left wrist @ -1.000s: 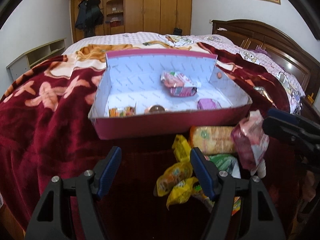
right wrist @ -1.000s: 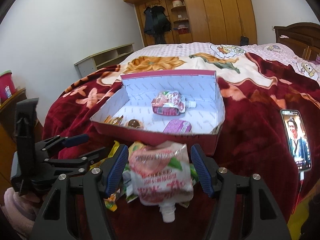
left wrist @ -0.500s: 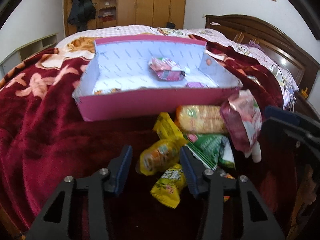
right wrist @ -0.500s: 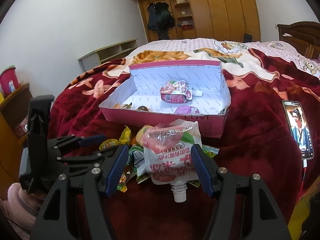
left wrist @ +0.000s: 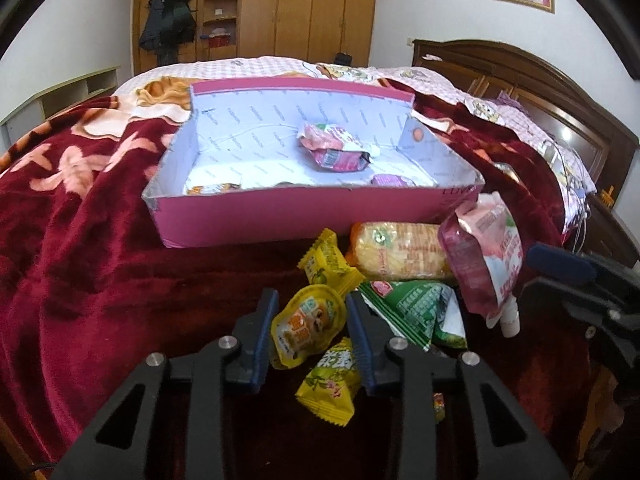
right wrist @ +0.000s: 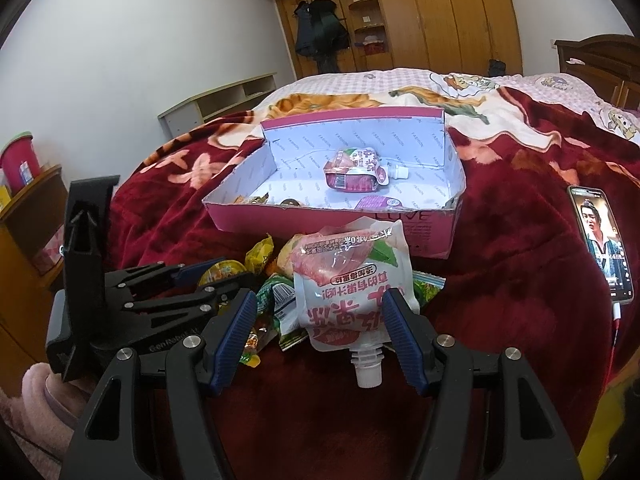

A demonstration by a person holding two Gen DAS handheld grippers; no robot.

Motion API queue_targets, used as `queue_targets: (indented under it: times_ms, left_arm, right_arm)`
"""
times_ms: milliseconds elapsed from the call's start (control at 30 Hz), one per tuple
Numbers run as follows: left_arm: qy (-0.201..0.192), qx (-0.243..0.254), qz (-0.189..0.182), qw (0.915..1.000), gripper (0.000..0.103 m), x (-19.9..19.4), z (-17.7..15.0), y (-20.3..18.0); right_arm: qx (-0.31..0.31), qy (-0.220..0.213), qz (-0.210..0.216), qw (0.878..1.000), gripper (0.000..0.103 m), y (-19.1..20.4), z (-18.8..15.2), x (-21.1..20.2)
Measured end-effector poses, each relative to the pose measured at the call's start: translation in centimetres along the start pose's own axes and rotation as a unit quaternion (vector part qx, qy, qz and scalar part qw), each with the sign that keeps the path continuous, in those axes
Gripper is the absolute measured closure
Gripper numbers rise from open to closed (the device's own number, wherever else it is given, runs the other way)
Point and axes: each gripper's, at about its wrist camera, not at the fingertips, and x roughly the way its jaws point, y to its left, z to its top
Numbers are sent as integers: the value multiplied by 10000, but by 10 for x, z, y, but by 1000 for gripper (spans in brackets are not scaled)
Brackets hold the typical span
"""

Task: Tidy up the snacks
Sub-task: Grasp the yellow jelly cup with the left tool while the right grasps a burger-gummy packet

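A pink box (left wrist: pixel 304 216) with a white inside stands on the red blanket and holds a pink pouch (left wrist: pixel 332 148), a purple cup (left wrist: pixel 390 180) and small snacks. In front of it lies a snack pile: a rice cracker pack (left wrist: pixel 400 248), yellow candies (left wrist: pixel 328 260) and a green packet (left wrist: pixel 416 304). My left gripper (left wrist: pixel 311 300) is closing, and its pads touch both sides of a round yellow jelly pouch (left wrist: pixel 308 324). My right gripper (right wrist: pixel 320 298) is shut on a pink spouted pouch (right wrist: pixel 348 292), held spout down above the pile.
A lit phone (right wrist: pixel 604 240) lies on the blanket to the right. The bed's wooden headboard (left wrist: pixel 560 80) is at the right, and a low shelf (right wrist: pixel 224 100) and wardrobe stand behind. A wooden cabinet (right wrist: pixel 24 232) is at the left edge.
My left gripper has come in lower over the pile, and its jaws have narrowed from wide apart to closing around the yellow jelly pouch. The right gripper keeps its hold on the pink pouch.
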Motion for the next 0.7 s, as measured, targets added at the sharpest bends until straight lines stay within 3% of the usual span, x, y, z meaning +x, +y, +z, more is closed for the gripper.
queue_targets:
  times_ms: [333, 700]
  left_arm:
    - [-206, -341, 115, 9991, 67, -24, 3, 29]
    - [-143, -636, 283, 9975, 67, -28, -14, 52]
  right_arm:
    - [-60, 113, 216, 9997, 37, 13, -6, 2]
    - [-333, 436, 534, 9971, 37, 44, -19, 17]
